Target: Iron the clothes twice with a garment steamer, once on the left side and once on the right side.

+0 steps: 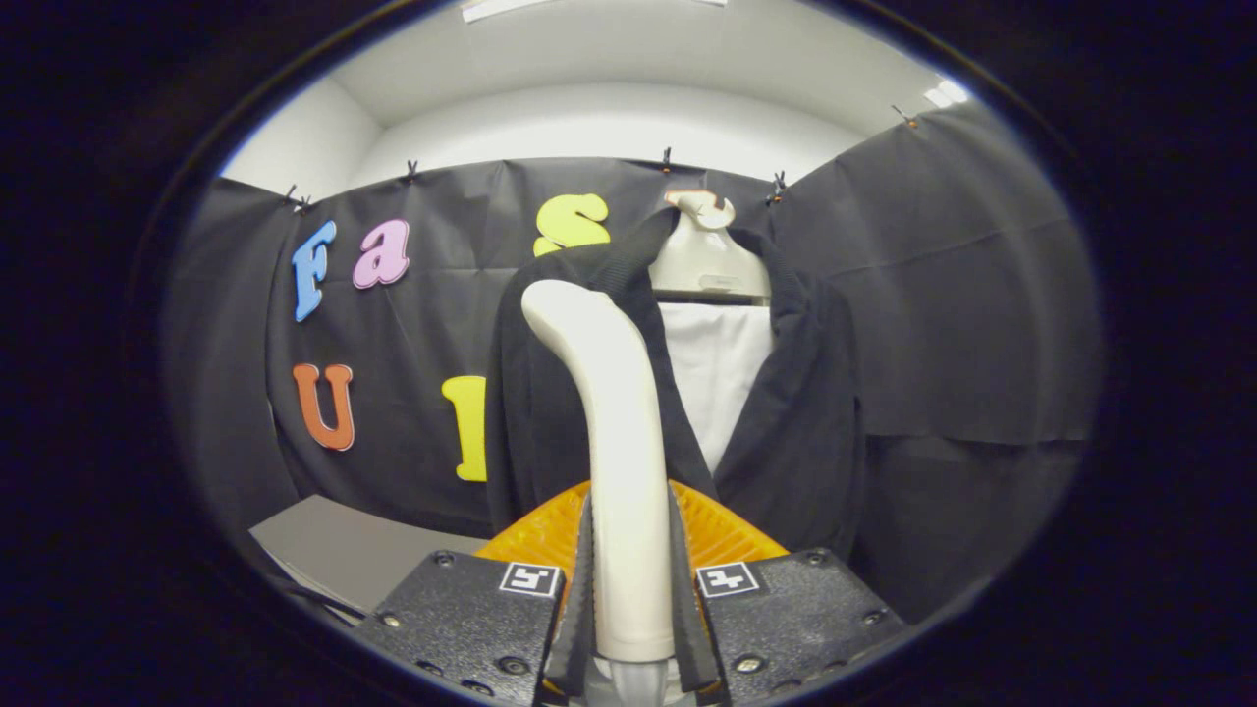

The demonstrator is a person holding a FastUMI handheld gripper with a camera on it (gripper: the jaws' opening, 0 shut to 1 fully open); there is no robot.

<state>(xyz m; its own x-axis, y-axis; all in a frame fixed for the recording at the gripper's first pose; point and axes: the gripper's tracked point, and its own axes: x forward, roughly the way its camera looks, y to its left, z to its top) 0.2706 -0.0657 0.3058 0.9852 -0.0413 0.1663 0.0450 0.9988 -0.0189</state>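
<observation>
A cream garment steamer stands upright between my fingers, its handle rising from them and its bent head pointing left at the top. My gripper is shut on the steamer's handle, both fingers pressing its sides. Just beyond hangs a black jacket over a white shirt on a cream hanger stand. The steamer's head is in front of the jacket's left panel, near the shoulder; I cannot tell whether it touches the cloth.
A grey tabletop lies low to the left of the fingers. An orange ribbed piece sits right behind the fingers. Black cloth walls close the booth behind and to the right of the garment.
</observation>
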